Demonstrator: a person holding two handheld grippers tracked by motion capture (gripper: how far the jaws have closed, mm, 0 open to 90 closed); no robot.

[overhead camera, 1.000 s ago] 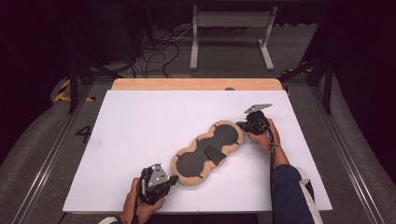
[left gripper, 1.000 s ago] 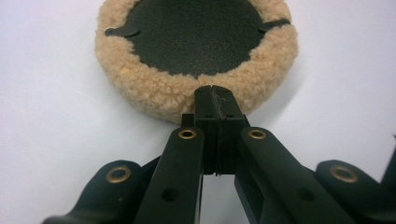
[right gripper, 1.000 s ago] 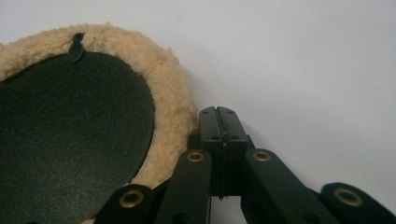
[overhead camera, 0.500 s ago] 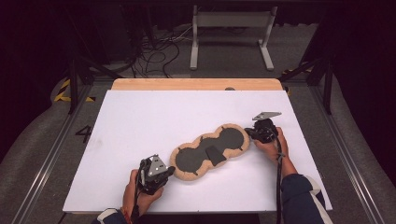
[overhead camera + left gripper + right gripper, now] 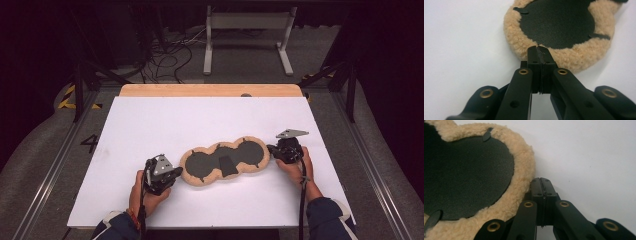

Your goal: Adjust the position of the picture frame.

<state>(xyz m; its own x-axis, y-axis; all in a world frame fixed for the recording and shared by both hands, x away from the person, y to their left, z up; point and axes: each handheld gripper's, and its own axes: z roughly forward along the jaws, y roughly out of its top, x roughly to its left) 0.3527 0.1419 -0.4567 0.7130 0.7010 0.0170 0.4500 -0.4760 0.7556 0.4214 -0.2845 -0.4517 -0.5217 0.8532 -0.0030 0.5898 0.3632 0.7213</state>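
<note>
A peanut-shaped tan fleece pad (image 5: 225,160) with black leather panels and a small black flap lies flat on the white table. My left gripper (image 5: 177,172) is at the pad's left end, held in a hand. In the left gripper view its jaws (image 5: 539,48) are shut, tips touching the fleece rim (image 5: 574,57), with nothing visibly between them. My right gripper (image 5: 271,148) is at the pad's right end. In the right gripper view it (image 5: 543,181) is shut and sits beside the fleece edge (image 5: 521,170) without gripping it.
The white table top (image 5: 200,120) has a wooden strip (image 5: 210,90) along its far edge. Beyond it on the floor stand a white metal frame (image 5: 247,35) and loose cables (image 5: 170,50). Metal rails run along both sides of the table.
The pad has swung from a diagonal to nearly level, its right end coming toward the person. The right gripper moved nearer and rightward with it. The left gripper shifted slightly forward.
</note>
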